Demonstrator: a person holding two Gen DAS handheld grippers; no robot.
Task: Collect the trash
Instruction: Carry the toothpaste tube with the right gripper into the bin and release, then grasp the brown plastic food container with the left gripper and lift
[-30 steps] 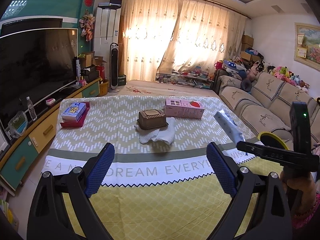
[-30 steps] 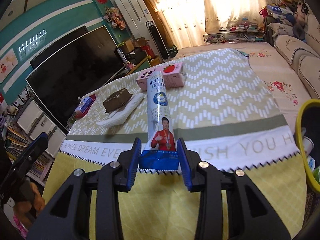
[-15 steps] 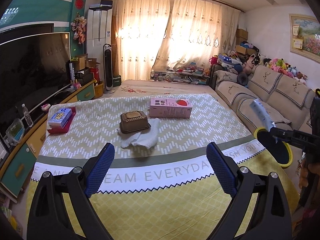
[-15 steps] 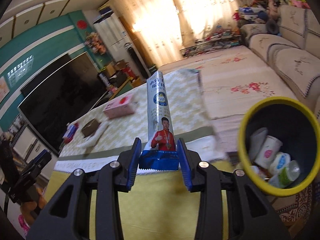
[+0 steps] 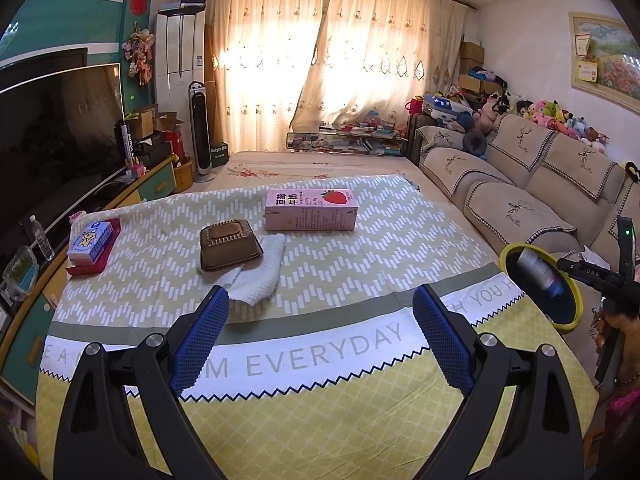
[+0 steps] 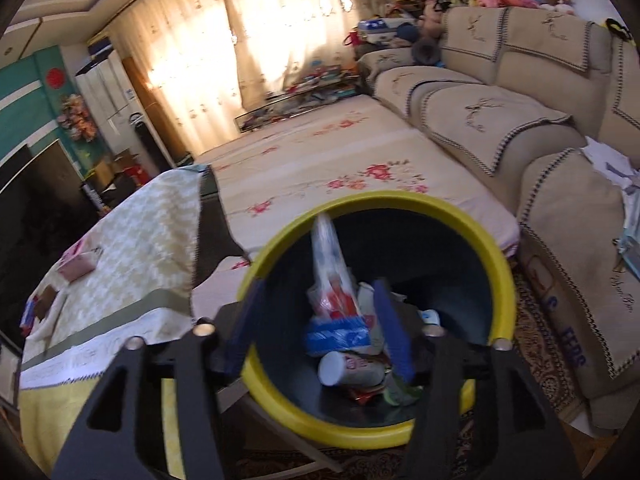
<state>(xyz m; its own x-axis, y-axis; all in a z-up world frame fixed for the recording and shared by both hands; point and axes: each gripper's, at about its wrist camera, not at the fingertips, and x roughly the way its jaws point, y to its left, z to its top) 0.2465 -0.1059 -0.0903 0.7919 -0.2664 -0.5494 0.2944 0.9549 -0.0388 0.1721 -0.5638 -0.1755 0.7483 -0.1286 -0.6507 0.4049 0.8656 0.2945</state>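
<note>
My right gripper (image 6: 320,328) hangs over the yellow-rimmed black bin (image 6: 505,264), jaws apart. The silver snack wrapper (image 6: 332,276) is blurred between the jaws, over the bin's mouth, touching neither pad. The bin holds a white cup (image 6: 352,368) and other scraps. My left gripper (image 5: 320,332) is open and empty above the near part of the table. On the table lie a brown plastic tray (image 5: 230,244) on a white cloth (image 5: 260,272), a pink strawberry milk carton (image 5: 310,209), and a blue box (image 5: 90,240) at the left. The bin (image 5: 576,304) shows at the right.
The table has a yellow and white tablecloth (image 5: 320,400). A beige sofa (image 6: 520,120) runs along the right. A TV (image 5: 52,140) and cabinet stand at the left. A floral mat (image 6: 320,160) covers the floor beyond the bin.
My right gripper swung from the table to above the bin and opened. The wrapper has come loose from the pads. The left gripper stayed open and drew back slightly.
</note>
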